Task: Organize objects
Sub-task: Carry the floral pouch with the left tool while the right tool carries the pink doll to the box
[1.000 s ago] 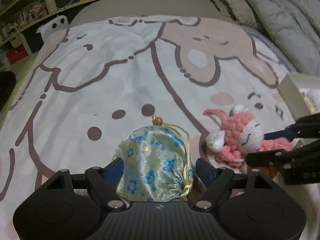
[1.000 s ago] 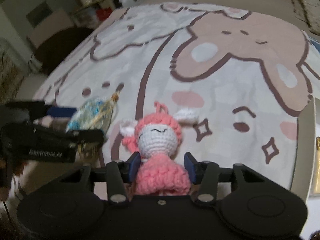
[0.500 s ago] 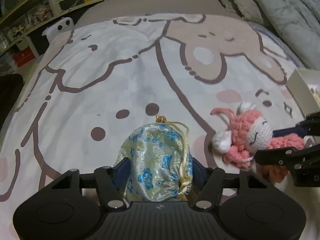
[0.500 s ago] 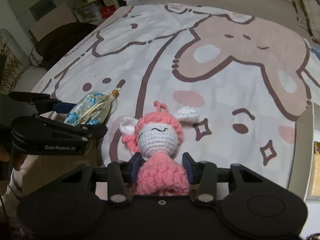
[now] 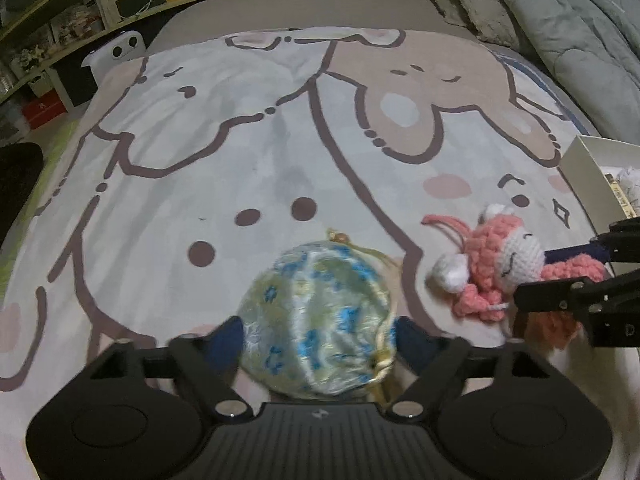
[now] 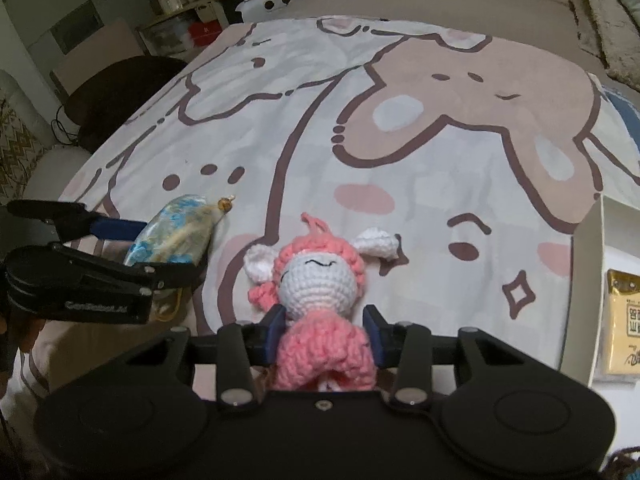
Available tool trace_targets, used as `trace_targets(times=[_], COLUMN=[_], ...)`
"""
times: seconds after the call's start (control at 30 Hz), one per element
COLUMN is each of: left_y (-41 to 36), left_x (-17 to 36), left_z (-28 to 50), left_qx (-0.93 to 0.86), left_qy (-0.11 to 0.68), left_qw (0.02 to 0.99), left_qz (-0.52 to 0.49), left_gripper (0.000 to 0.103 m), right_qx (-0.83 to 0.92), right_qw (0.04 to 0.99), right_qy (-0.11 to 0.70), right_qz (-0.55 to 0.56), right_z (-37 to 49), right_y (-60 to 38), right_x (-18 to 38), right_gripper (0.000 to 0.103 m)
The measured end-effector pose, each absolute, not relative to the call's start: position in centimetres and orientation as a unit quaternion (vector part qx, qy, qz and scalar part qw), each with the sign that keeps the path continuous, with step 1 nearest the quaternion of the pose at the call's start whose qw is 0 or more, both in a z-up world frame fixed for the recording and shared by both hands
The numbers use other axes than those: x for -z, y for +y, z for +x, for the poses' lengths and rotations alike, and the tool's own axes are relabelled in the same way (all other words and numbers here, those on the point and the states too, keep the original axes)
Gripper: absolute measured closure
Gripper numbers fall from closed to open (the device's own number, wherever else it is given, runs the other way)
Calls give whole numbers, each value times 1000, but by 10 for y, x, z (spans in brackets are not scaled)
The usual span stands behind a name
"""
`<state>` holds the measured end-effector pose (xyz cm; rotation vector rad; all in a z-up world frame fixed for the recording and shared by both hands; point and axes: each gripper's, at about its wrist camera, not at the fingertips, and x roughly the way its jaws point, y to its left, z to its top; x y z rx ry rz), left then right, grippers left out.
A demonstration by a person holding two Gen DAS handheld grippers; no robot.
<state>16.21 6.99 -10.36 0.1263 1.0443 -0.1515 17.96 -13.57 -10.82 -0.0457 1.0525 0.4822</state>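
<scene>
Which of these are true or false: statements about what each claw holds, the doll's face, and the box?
1. The left claw is closed on the blue-flowered satin drawstring pouch. True.
2. The right claw holds the pink crocheted doll by its head. False: it grips the pink body below the white head.
3. The doll's eyes are wide open. False: they are stitched shut.
4. A white open box sits to the right of the doll. True.

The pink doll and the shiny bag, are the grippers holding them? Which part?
Yes. The right gripper has its fingers shut on the pink doll at the body, below its head. The left gripper squeezes the shiny bag across its sides.
</scene>
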Motion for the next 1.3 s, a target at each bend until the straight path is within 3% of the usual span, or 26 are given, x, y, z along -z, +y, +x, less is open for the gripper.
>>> trace_targets(times=[0.07, 0.3, 0.67, 1.07, 1.3], left_y=[77, 81, 66, 59, 61], left_x=[103, 122, 122, 81, 82], left_z=[164, 175, 173, 156, 148], left_qx=[74, 87, 75, 67, 68], left_qy=[499, 520, 511, 456, 471], left_qw=[862, 849, 854, 887, 879], left_qz=[53, 31, 62, 34, 19], left_gripper=[11, 11, 24, 25, 25], right_qx=[-230, -232, -240, -219, -226], right_qw=[836, 833, 833, 866, 829], right_qy=[498, 502, 496, 450, 510], right_qz=[-23, -21, -46, -2, -29], right_z=[180, 184, 180, 172, 164], right_y=[-136, -137, -130, -144, -136], right_x=[108, 111, 116, 84, 101], right_gripper=[59, 59, 59, 63, 59])
